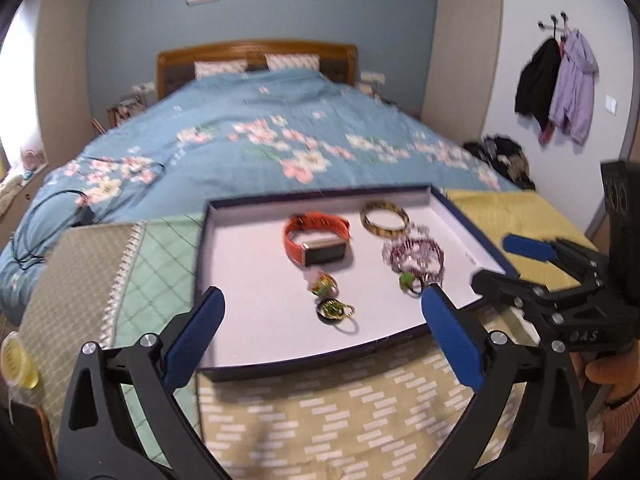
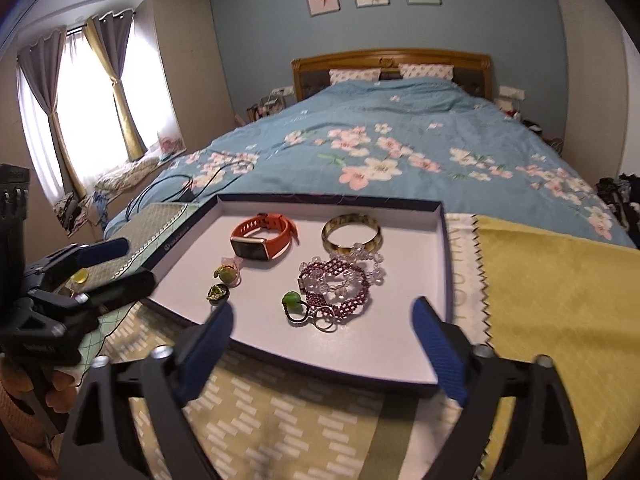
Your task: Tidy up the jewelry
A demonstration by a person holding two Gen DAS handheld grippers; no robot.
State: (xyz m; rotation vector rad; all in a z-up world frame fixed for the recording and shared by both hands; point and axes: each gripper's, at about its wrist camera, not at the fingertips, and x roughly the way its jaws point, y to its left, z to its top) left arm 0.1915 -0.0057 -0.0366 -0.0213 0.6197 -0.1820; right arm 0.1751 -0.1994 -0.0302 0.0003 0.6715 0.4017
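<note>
Both tongs wide, empty: left gripper & right gripper hover at near rim of shallow box lid on bed foot. Inside: orange smartwatch, bangle, purple beaded bracelet, rings.

Jewelry tray between spread left tool fingers

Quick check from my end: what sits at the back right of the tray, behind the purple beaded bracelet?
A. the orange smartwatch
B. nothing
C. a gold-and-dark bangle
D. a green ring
C: the bangle lies near the tray's far right corner, just beyond the purple beaded bracelet, while the orange smartwatch lies to its left.
</note>
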